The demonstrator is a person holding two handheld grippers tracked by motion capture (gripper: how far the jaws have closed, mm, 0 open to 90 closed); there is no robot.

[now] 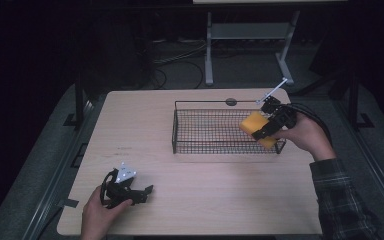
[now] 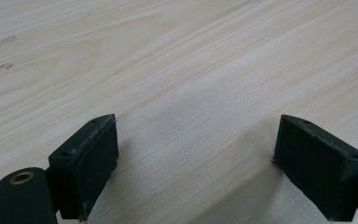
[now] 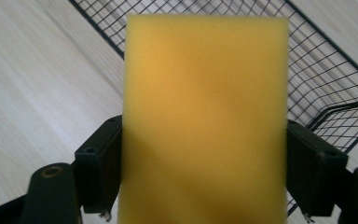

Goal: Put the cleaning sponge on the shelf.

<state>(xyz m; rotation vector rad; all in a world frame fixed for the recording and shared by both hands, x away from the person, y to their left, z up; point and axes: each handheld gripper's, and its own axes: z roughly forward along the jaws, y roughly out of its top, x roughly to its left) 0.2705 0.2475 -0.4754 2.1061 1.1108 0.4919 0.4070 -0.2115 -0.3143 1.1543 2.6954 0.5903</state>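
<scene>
Yellow sponge (image 3: 205,121) clamped in right tool (image 1: 269,126) above right end of black wire basket (image 1: 200,131) on desk (image 1: 130,125); left tool (image 2: 196,158) spread apart, resting near desk's front-left corner.

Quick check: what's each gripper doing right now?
Left gripper: open, nothing between its jaws, low over the table.
Right gripper: shut on the sponge, at the basket.
</scene>
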